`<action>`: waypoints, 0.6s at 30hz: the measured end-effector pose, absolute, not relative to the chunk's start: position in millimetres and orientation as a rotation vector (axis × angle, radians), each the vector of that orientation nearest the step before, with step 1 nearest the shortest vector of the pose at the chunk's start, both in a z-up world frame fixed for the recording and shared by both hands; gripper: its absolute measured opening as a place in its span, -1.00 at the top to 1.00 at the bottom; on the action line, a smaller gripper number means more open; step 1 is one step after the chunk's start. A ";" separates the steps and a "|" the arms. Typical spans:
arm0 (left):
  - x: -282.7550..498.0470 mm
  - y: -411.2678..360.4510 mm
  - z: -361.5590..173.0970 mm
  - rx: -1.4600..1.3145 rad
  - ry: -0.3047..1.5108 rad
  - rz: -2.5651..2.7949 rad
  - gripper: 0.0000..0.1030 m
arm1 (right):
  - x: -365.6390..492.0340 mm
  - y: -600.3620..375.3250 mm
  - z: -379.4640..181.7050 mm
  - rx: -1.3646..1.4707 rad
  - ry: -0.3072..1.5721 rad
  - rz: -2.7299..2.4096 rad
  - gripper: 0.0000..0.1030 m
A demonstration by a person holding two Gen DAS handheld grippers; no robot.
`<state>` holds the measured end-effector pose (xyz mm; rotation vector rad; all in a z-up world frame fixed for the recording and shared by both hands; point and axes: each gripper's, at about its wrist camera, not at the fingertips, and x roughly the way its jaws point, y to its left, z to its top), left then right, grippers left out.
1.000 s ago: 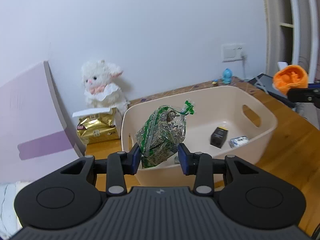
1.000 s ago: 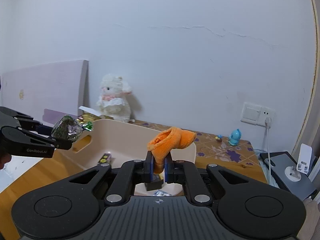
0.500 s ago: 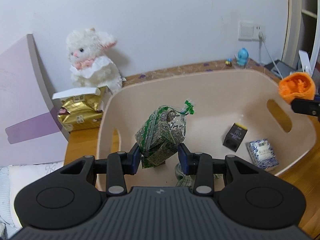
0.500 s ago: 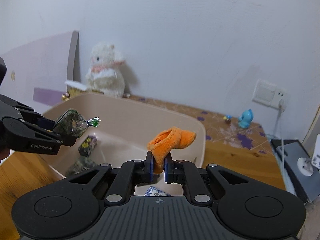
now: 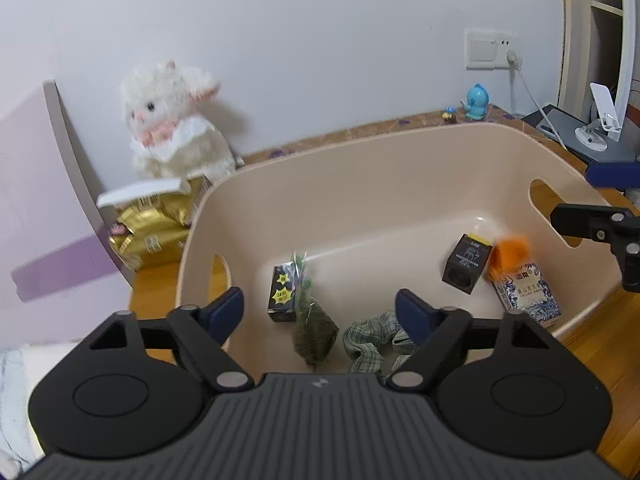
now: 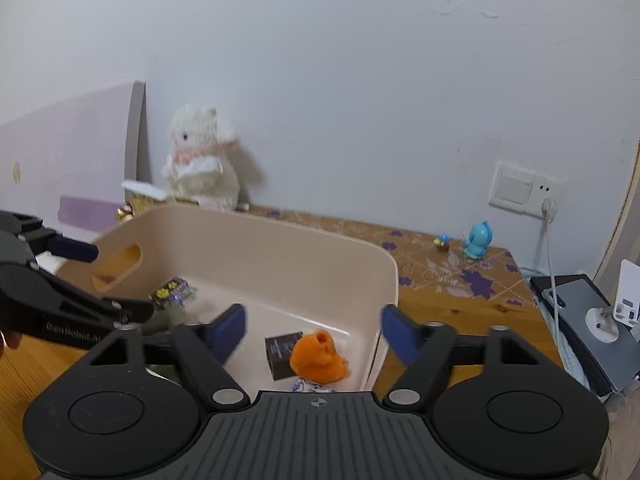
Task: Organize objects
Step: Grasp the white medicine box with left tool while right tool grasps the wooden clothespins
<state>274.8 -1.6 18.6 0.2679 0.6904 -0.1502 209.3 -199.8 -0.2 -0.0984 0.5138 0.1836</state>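
Both of your grippers hang over the beige storage basket (image 5: pixel 400 160) with fingers spread wide and holding nothing: the left gripper (image 5: pixel 320 308) has the bag of dried herbs (image 5: pixel 312 328) lying just below and ahead of it, long axis running away from you, and the right gripper (image 6: pixel 312 324) has the orange plush (image 6: pixel 318 356) directly beneath. Nothing on the tabletop (image 6: pixel 460 292) looks nearer either hand. Readable writing is scant: "GenRobot.AI" on the left gripper's arm, Chinese characters on the blue-and-white carton (image 5: pixel 526 298).

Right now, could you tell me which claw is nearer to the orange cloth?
Right. The right claw hangs open just above the orange cloth; the left claw is across the bin.
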 end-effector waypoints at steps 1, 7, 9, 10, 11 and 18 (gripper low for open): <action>271.2 -2.2 21.0 0.277 0.681 -0.147 -0.71 | 205.5 -199.8 2.9 -0.098 0.508 0.184 -0.68; 245.1 -1.6 32.7 0.303 0.651 -0.128 -0.72 | 175.0 -198.0 19.6 -0.113 0.471 0.187 -0.95; 236.3 1.7 37.1 0.290 0.649 -0.121 -0.76 | 166.8 -197.3 23.4 -0.120 0.469 0.189 -1.00; 231.8 3.2 38.9 0.285 0.650 -0.118 -0.80 | 162.4 -197.9 24.7 -0.125 0.469 0.190 -1.00; 227.6 4.6 40.3 0.280 0.650 -0.113 -0.80 | 158.2 -199.0 26.0 -0.130 0.469 0.191 -1.00; 194.7 7.6 45.9 0.281 0.641 -0.092 -0.80 | 129.7 -202.4 25.4 -0.161 0.501 0.197 -1.00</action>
